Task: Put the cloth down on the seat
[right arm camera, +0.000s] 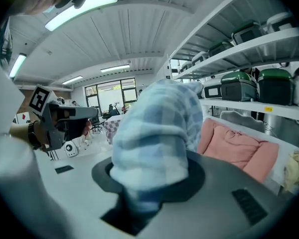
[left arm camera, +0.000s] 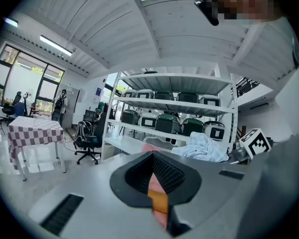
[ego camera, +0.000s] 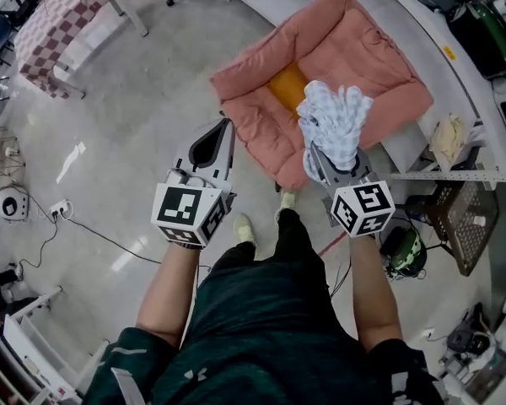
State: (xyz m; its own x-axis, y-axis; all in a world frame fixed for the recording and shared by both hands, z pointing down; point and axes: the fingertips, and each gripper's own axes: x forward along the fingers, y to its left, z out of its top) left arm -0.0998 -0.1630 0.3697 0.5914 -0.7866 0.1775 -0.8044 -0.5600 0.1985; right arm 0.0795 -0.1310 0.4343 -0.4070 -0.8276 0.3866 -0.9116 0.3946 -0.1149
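Both forearms reach forward from the body, bare below dark sleeves; the left forearm (ego camera: 164, 294) and the right forearm (ego camera: 375, 298) run roughly parallel, each hand hidden behind its marker cube. The left tool (ego camera: 226, 132) points far over the floor (ego camera: 126, 116), just left of the seat; its jaws are pressed together at the tips, nothing between them. The right tool (ego camera: 325, 163) points far at the seat; its jaws pinch the cloth (ego camera: 333, 116). The cloth is a pale blue-and-white checked bundle; it bunches up out of the right tool's jaws and, in the head view, lies over the near middle of the seat (ego camera: 367, 45). The seat is a pink cushion with a raised padded rim; its hollow holds an orange patch (ego camera: 287, 87), just left of the cloth.
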